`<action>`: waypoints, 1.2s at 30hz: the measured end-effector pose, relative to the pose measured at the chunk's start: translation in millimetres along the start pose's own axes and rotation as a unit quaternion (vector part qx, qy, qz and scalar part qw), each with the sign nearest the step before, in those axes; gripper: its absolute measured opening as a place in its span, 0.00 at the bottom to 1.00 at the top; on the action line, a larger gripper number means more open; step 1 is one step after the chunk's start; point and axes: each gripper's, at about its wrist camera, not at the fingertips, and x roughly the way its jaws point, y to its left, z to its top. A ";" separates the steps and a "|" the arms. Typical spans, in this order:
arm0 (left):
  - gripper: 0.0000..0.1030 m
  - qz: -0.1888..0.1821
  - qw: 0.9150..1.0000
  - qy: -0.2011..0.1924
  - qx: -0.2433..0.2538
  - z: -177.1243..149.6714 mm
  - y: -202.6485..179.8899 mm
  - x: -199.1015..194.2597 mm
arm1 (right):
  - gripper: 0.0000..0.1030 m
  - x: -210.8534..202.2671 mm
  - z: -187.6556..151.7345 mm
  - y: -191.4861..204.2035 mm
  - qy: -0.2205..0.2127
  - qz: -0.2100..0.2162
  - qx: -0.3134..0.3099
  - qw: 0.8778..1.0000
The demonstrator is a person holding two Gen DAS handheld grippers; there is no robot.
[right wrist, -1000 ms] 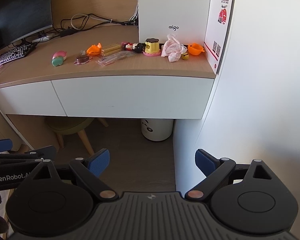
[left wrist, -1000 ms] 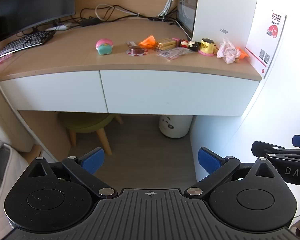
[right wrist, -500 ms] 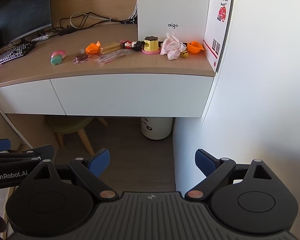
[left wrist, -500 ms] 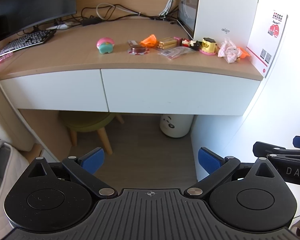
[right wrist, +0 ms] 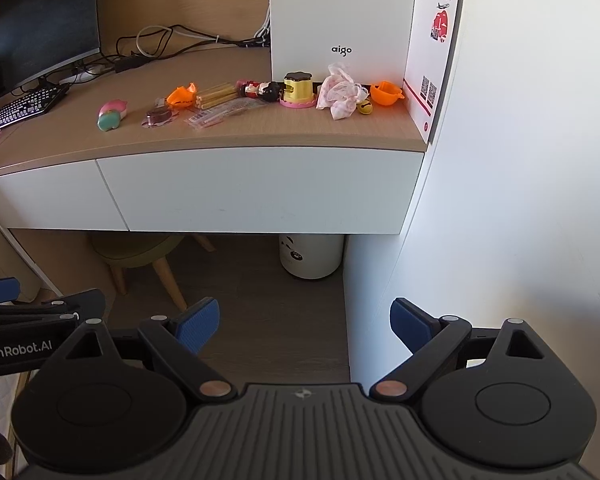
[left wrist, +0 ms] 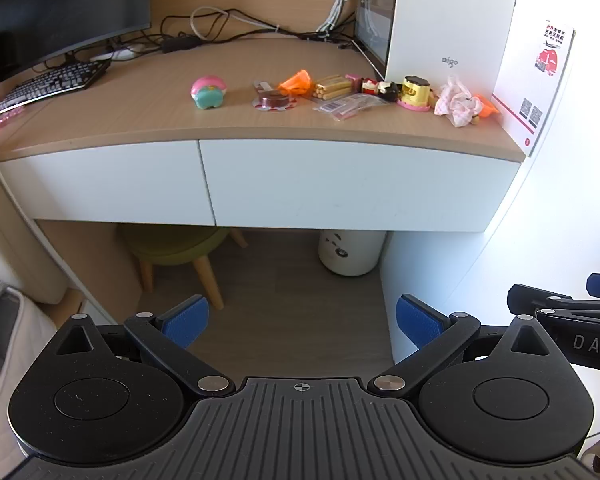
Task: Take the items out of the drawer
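- The left gripper (left wrist: 302, 320) has a black body with two round discs, a ribbed grey centre plate, silver pivot screws and blue textured pads (left wrist: 186, 320).
- The right gripper (right wrist: 304, 322) looks alike; its pivot screws are copper-toned.
- White lettering marks each gripper's side.

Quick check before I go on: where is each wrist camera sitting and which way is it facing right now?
Left wrist: behind the open left tongs, angled down at the closed wide drawer; the right tongs show at the right edge.
Right wrist: behind the open right tongs, facing the same drawer; the left tongs show at the left edge.
Shared: desk, toys, stool, white bin.
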 end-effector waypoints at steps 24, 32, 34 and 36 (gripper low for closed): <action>1.00 0.001 1.000 -0.001 -0.001 1.0 -1.2 0.7 | 0.90 0.1 1.9 1.9 0.001 0.000 -0.002 1.000; 1.00 0.001 1.000 0.000 -0.001 0.8 -0.4 0.6 | 0.90 -1.0 -0.2 6.4 0.000 0.000 -0.002 1.000; 1.00 0.000 1.000 0.000 0.000 0.7 -0.4 0.5 | 0.90 -1.0 -0.3 6.1 0.000 0.000 -0.002 1.000; 1.00 0.000 1.000 -0.001 0.000 0.6 -0.8 0.6 | 0.90 -0.8 -0.2 5.9 0.000 0.000 -0.002 1.000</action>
